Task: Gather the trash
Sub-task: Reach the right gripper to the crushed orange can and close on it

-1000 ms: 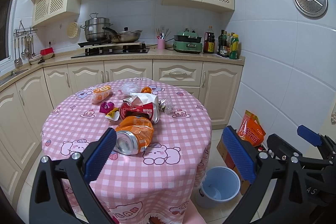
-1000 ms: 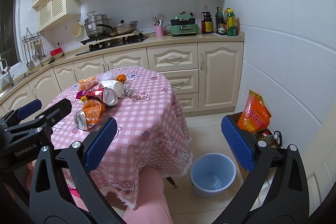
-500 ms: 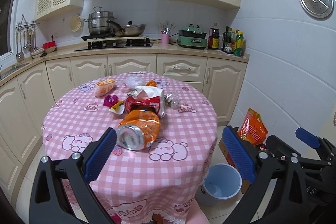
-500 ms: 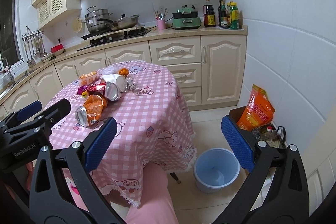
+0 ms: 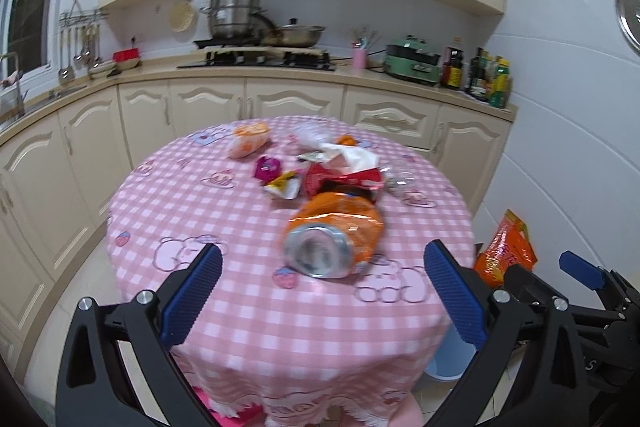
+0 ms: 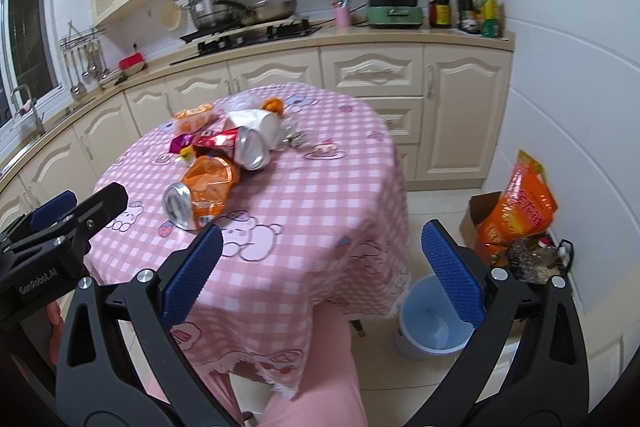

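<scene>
A crushed orange can [image 5: 334, 237] lies on the pink checked table [image 5: 224, 211], just beyond my open, empty left gripper [image 5: 322, 297]. Behind it lie a crushed red can [image 5: 344, 181], a white cup [image 5: 356, 157], small wrappers [image 5: 276, 175] and an orange snack bag [image 5: 248, 143]. The right wrist view shows the orange can [image 6: 202, 193], the red can [image 6: 236, 147] and the left gripper's body [image 6: 60, 231] at left. My right gripper [image 6: 320, 277] is open and empty, off the table's near right side. A blue bin [image 6: 434, 321] stands on the floor.
An orange bag [image 6: 516, 203] in a cardboard box sits by the right wall, near the bin. Cream cabinets and a counter [image 5: 280, 75] with stove, pots and bottles run behind the table. A pink stool [image 6: 316, 363] is below my right gripper.
My left gripper has moved closer to the table; the orange can looms larger between its fingers. My right gripper has shifted slightly nearer. Both stay open.
</scene>
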Tool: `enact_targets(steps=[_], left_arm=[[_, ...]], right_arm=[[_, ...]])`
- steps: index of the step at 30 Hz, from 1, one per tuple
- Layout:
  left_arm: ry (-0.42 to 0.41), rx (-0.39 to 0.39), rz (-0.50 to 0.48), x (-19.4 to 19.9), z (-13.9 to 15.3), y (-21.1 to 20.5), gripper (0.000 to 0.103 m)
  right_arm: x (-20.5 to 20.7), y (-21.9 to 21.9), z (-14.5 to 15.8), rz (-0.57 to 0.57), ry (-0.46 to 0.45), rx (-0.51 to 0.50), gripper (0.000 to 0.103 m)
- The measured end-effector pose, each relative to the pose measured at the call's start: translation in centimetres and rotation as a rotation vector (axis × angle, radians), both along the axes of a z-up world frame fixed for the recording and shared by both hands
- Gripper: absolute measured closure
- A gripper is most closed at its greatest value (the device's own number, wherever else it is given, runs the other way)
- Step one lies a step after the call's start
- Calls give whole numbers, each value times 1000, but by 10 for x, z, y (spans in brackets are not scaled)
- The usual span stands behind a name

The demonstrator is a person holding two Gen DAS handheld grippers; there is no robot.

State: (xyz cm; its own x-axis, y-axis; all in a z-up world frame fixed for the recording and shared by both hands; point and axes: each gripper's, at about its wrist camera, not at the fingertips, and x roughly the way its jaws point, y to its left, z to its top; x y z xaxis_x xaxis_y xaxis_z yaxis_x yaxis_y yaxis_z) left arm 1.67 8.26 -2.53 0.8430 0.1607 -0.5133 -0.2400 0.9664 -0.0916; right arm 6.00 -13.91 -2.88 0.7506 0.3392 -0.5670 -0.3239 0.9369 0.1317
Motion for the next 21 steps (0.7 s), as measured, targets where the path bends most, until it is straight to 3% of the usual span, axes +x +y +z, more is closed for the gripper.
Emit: enact_targets(steps=[15,21], left_arm=[[77,-54,146,22,-22,84,4],[109,-100,147,36,-31,108,4]], right_arm=[[65,79,-24,149,186,125,5],[94,106,-35,185,264,164,5]])
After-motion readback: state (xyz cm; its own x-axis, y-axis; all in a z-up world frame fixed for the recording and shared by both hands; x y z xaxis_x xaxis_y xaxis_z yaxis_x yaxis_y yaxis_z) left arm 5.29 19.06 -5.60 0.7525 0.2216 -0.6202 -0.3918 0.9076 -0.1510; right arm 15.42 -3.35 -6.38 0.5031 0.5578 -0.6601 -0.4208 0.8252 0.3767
